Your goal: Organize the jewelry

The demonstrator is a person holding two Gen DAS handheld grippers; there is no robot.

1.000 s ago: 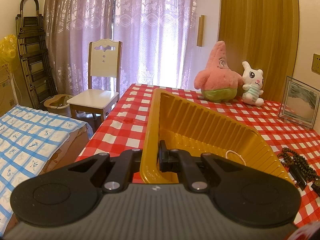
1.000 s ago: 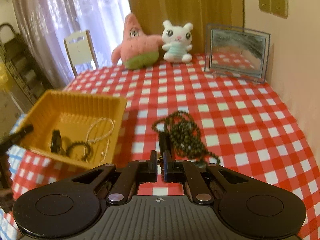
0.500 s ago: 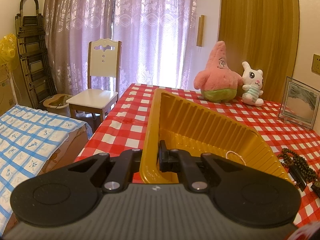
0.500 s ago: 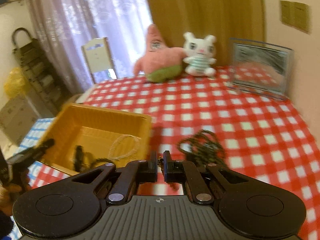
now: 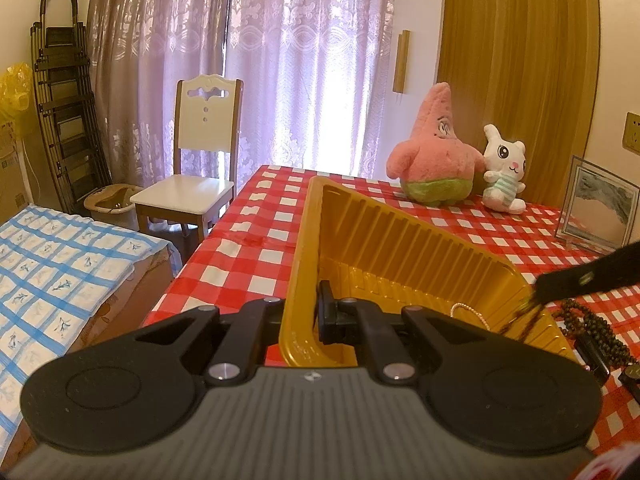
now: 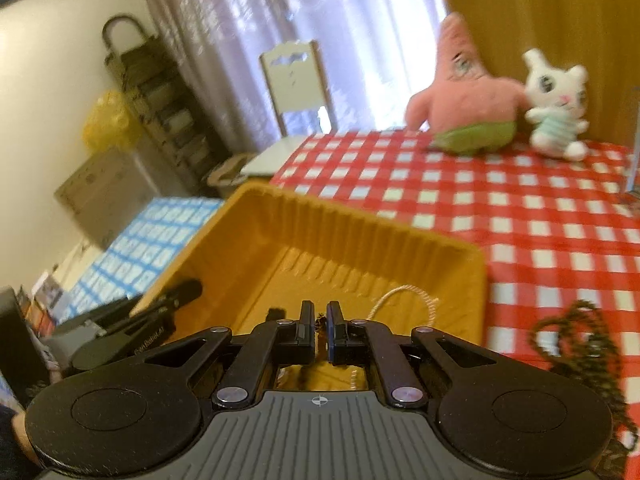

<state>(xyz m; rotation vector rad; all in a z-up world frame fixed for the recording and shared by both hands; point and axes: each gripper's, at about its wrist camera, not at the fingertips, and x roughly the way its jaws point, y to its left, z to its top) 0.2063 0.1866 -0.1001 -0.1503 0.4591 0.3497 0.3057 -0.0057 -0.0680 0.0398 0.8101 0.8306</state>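
Note:
A yellow ribbed tray (image 5: pixel 400 240) stands on the red checked table. My left gripper (image 5: pixel 310 312) is shut on its near wall, one finger outside and one inside. In the right wrist view, that gripper's fingers (image 6: pixel 176 298) show at the tray's (image 6: pixel 360 240) left rim. My right gripper (image 6: pixel 319 322) hovers over the tray, shut on a small dark-gold piece of jewelry (image 6: pixel 319 320) whose shape is too small to tell. It enters the left wrist view from the right (image 5: pixel 534 300). A pearl bracelet (image 6: pixel 404 300) lies in the tray. A dark bead necklace (image 6: pixel 576 344) lies on the cloth to the right.
A pink star plush (image 5: pixel 436 156) and a white bunny plush (image 5: pixel 502 176) sit at the table's far side, with a glass picture frame (image 5: pixel 600 208) to their right. A white chair (image 5: pixel 196 184) and a blue checked bed cover (image 5: pixel 60 260) lie beyond the table's left edge.
My right gripper has swung left from above the dark bead necklace to above the tray, carrying the small piece, and now shows in the left wrist view. The left gripper has stayed put.

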